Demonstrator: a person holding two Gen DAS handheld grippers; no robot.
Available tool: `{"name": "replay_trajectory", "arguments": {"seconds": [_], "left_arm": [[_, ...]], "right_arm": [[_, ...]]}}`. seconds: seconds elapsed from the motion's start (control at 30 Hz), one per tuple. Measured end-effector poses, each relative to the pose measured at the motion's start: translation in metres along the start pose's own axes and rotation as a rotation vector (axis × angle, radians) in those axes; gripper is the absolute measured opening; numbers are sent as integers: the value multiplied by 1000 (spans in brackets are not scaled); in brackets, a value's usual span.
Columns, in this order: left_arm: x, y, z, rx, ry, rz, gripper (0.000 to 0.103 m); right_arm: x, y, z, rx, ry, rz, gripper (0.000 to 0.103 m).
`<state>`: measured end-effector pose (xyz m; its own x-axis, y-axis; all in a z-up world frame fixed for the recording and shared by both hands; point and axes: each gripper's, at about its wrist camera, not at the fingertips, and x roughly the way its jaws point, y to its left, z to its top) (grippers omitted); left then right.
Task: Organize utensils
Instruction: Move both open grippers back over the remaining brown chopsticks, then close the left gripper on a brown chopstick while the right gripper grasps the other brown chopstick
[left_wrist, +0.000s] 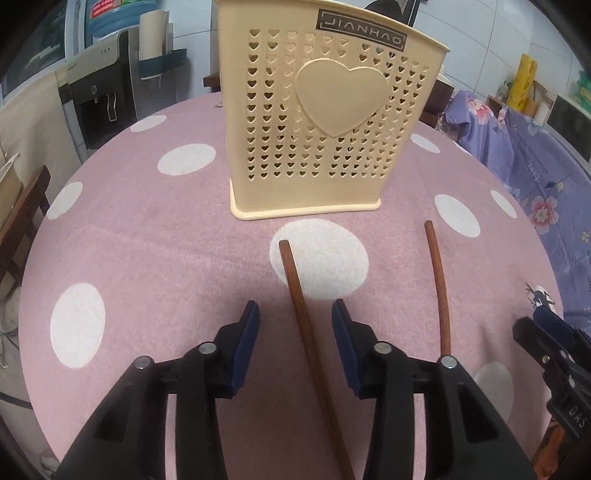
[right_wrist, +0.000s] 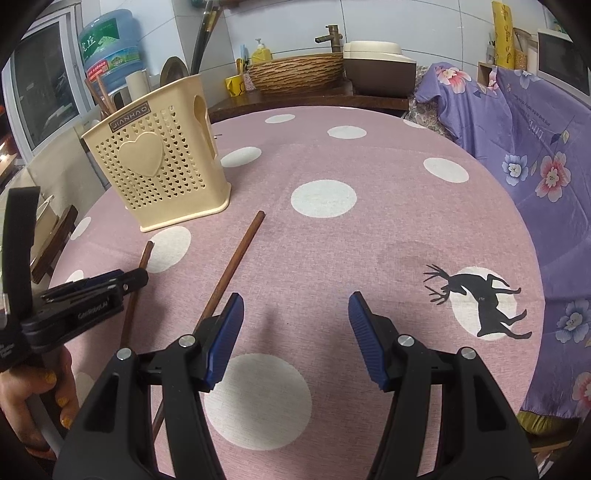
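A pink, white-dotted tablecloth (left_wrist: 147, 251) covers my table. Two slim dark-brown wooden chopsticks (left_wrist: 295, 288) lie before the cream heart-pierced holder (left_wrist: 325, 122). My left gripper (left_wrist: 295, 314) straddles one, pads apart; my right gripper (right_wrist: 295, 306) gapes empty.

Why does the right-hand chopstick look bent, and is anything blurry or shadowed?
Left wrist view: fisheye lens bows the right chopstick; the basket is sharp. Right wrist view: both chopsticks look straight; soft even light, faint shadow under the right gripper.

chopsticks (left_wrist: 310, 332) before holder (left_wrist: 317, 122), on table (left_wrist: 147, 240)
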<state>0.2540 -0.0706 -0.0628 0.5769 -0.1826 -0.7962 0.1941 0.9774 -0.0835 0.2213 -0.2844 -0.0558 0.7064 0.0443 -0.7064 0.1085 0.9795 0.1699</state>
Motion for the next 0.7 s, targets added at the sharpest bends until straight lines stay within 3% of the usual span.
{"name": "replay_trajectory", "arguments": {"seconds": [0.2, 0.7], "left_arm": [[3, 2, 5, 18, -4, 28, 12], [-7, 20, -8, -13, -9, -1, 9]], "right_arm": [[4, 5, 1, -12, 13, 11, 60], [37, 48, 19, -121, 107, 48, 59]]}}
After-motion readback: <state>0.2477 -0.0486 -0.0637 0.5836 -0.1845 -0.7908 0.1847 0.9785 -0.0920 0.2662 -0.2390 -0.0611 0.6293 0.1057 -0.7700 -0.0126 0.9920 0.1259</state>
